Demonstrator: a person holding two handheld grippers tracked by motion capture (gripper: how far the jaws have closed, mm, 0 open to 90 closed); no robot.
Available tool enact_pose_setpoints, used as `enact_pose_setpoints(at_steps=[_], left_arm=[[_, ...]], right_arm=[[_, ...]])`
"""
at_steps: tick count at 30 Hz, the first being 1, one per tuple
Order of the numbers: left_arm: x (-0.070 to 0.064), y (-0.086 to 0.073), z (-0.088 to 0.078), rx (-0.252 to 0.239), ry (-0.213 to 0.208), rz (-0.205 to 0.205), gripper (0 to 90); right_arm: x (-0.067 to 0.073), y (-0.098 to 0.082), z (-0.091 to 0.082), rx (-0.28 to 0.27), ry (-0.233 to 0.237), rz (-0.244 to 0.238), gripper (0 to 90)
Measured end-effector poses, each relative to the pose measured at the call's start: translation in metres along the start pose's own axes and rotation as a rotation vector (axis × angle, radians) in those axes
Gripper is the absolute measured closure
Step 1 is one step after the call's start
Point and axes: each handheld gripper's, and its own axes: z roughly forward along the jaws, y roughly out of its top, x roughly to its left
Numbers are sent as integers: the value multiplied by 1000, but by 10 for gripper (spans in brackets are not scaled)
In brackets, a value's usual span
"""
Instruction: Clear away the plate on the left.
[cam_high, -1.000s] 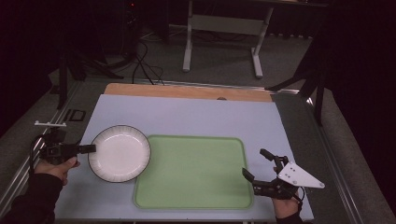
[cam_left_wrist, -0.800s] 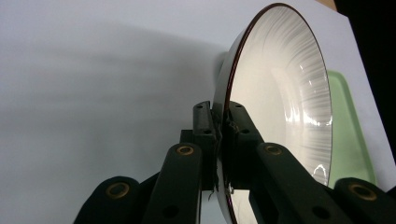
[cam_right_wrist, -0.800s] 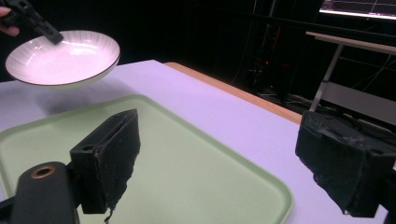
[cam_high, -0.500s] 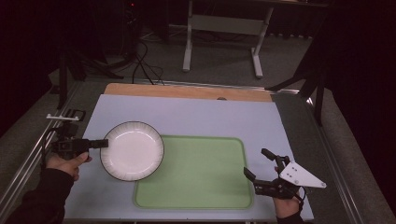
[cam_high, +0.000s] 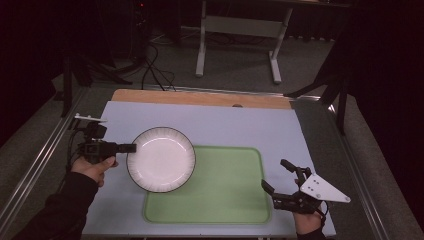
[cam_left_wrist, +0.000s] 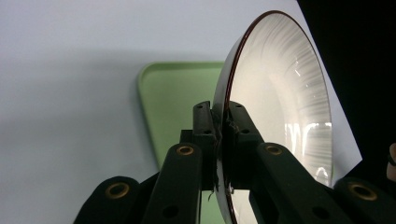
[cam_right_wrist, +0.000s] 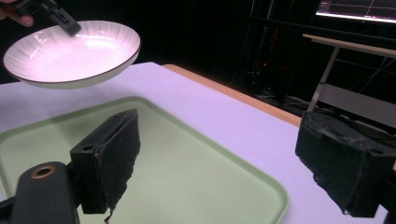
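The left tool (cam_high: 131, 148) is clenched on the rim of the plate (cam_high: 161, 159); in the left gripper view its 2 jaws pinch the plate's edge (cam_left_wrist: 223, 135) between them, 1 jaw on each face. The plate juts out from that tool toward the tray (cam_high: 225, 185), held only at its near-left rim, so all its weight hangs beyond the grip. In the right gripper view the plate (cam_right_wrist: 70, 51) floats clear above the counter (cam_right_wrist: 187, 88), roughly level, its far side just over the tray's left corner (cam_right_wrist: 93, 107).

The right tool (cam_high: 277, 177) is released, jaws wide apart with nothing between them, and rests past the tray's right edge, well apart from the plate.

The relation that counts: the tray lies straight ahead of the left tool along the line from grip to plate centre. My guess is the plate is bound for the tray, so the left hand, the nearer 1, need only carry on along that line and lower. A 1-sided rim grip may let the plate tip.
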Motion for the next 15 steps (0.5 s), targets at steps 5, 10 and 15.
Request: enact_pose_setpoints(at_steps=[5,10,15], left_arm=[[-15,4,11,11,-32,23,851],[-29,8,21,12,-67,42,851],[-40,10,32,22,-93,57,851]], right_arm=[[-1,1,-2,-8,-8,3,136],[-1,1,-2,-5,-11,3,136],[0,1,-1,-5,-11,-2,137]])
